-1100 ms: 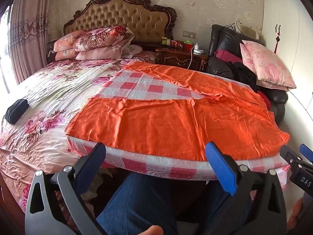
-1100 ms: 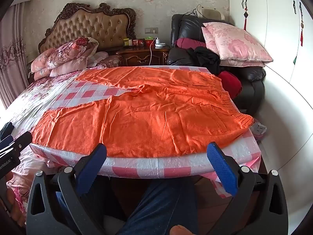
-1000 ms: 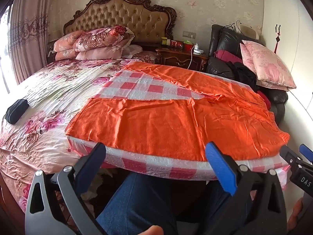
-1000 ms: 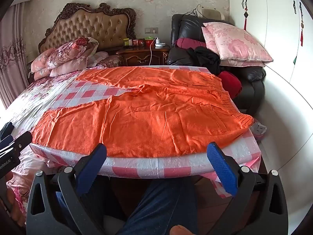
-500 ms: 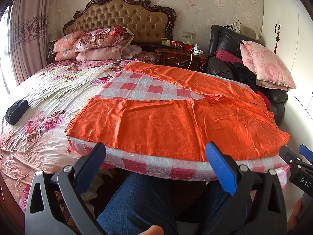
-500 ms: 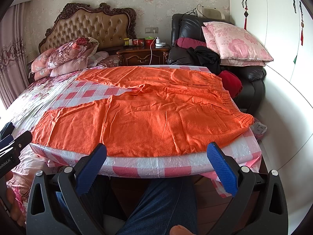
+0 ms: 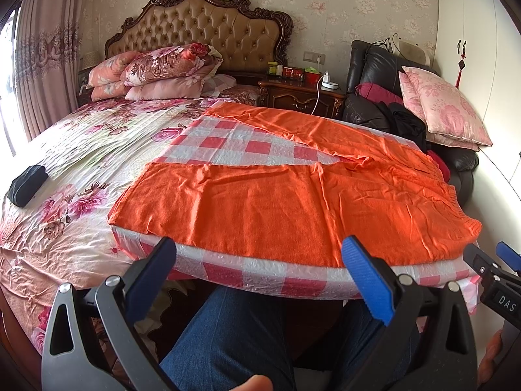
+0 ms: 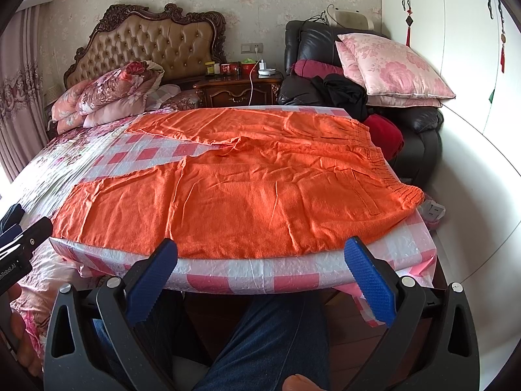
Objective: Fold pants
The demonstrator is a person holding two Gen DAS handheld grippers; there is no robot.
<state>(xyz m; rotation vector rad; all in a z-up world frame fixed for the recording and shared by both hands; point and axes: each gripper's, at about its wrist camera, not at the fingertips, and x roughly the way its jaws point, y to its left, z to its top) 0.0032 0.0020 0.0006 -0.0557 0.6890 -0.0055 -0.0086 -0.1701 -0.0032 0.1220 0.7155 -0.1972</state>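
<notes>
Orange pants (image 7: 293, 202) lie spread flat on a red-and-white checked sheet (image 7: 234, 146) over the bed, legs apart in a V toward the left, elastic waistband at the right (image 8: 387, 176). They also show in the right wrist view (image 8: 247, 192). My left gripper (image 7: 260, 260) is open and empty, held below the near bed edge in front of the near leg. My right gripper (image 8: 260, 260) is open and empty, in front of the seat and waist part. Neither touches the cloth.
The person's blue-jeaned knees (image 7: 234, 332) are under the grippers. A black pouch (image 7: 27, 184) lies on the floral bedspread at left. Pillows (image 7: 162, 71) are stacked at the headboard. A nightstand (image 7: 302, 94) and a black armchair with pink cushions (image 8: 390, 62) stand at right.
</notes>
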